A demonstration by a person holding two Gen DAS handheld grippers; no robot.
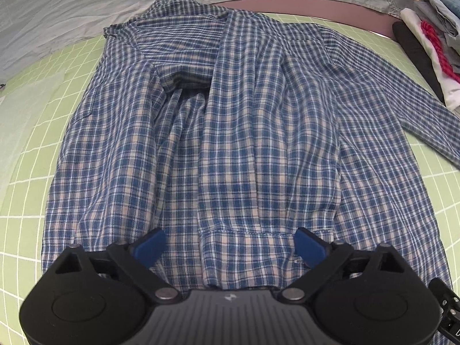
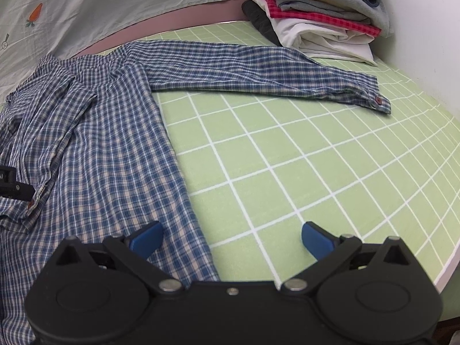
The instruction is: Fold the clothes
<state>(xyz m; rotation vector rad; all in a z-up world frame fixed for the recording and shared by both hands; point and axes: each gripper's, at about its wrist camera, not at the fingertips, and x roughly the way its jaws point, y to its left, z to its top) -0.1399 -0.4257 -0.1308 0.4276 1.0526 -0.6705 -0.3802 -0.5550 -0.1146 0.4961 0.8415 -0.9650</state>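
A blue and white checked shirt [image 1: 235,132] lies spread on a green grid mat [image 1: 34,155], collar at the far side. One sleeve is folded over the body; its cuff [image 1: 244,247] lies between my left fingers. My left gripper [image 1: 230,244] is open just above that cuff. In the right wrist view the shirt body [image 2: 95,143] fills the left, and the other sleeve [image 2: 258,72] stretches right to a buttoned cuff [image 2: 376,100]. My right gripper [image 2: 231,237] is open and empty over the shirt's right edge and the mat [image 2: 316,172].
A stack of folded clothes [image 2: 316,20] sits at the mat's far right corner, also in the left wrist view [image 1: 428,43]. A pale sheet [image 2: 86,8] with small prints hangs behind. The mat's edge runs along the right [image 2: 448,270].
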